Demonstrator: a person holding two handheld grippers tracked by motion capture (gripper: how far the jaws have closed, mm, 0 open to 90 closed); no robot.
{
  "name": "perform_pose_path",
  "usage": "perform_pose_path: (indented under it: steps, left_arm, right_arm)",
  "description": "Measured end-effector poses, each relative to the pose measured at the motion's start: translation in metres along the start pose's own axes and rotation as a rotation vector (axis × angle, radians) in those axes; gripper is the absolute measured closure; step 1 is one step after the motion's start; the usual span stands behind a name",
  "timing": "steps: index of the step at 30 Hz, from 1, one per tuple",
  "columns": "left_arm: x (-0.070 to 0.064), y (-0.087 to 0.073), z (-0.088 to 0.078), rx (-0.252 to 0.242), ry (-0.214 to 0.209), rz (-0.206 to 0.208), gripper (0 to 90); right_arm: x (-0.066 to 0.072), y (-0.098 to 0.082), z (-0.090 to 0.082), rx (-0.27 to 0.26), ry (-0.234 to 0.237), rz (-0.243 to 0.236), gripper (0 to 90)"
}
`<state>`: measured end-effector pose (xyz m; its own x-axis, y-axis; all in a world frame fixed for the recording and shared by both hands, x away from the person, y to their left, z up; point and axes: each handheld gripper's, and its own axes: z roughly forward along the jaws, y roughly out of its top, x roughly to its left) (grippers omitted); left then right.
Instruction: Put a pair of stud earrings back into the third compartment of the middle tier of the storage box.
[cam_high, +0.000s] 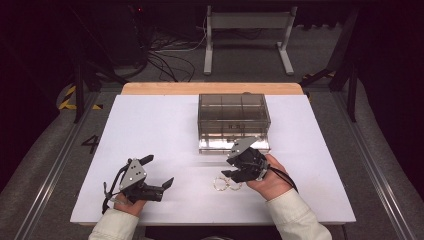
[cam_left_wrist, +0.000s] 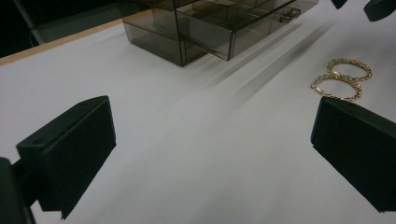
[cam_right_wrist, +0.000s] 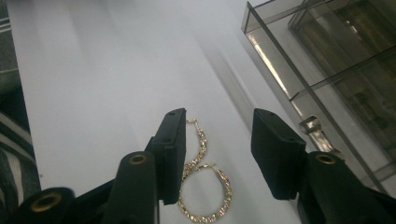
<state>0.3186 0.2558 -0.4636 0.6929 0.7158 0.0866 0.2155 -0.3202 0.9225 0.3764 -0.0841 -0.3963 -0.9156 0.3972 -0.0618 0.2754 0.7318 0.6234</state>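
You are at the pick-up step — your right gripper (cam_high: 235, 172) hovers over the two gold hoop earrings (cam_right_wrist: 205, 193) with its jaws parted and nothing yet pinched; in the right gripper view the hoops lie flat on the white table (cam_high: 150, 130), overlapping, one partly under the left-hand jaw and the other in the gap. They rest just in front of the smoked acrylic drawer box (cam_high: 233, 116), whose lower drawer (cam_left_wrist: 252, 30) stands pulled out. Your left gripper (cam_high: 159, 172) waits well apart on the near left, jaws spread wide and empty. Next, I judge, you need to centre one hoop between the pads, come down until the tips meet the table, then close — thin wire lying flat may slip out; aim for the rim.
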Motion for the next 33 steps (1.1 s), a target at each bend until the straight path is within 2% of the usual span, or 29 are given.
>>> perform_pose_path:
  steps: [3,11,33]
  left_arm:
    - [0.0,0.0,0.0,0.0,0.0,0.0,0.6]
    - [0.0,0.0,0.0,0.0,-0.002,0.0,0.6]
    - [0.0,0.0,0.0,0.0,-0.002,0.001,0.7]
  right_arm:
    - [-0.001,-0.002,0.01,0.02,0.006,0.018,59.2]
    - [0.003,-0.006,0.03,0.072,0.012,0.021,62.1]
    - [0.002,-0.012,0.049,0.118,0.008,0.044,72.3]
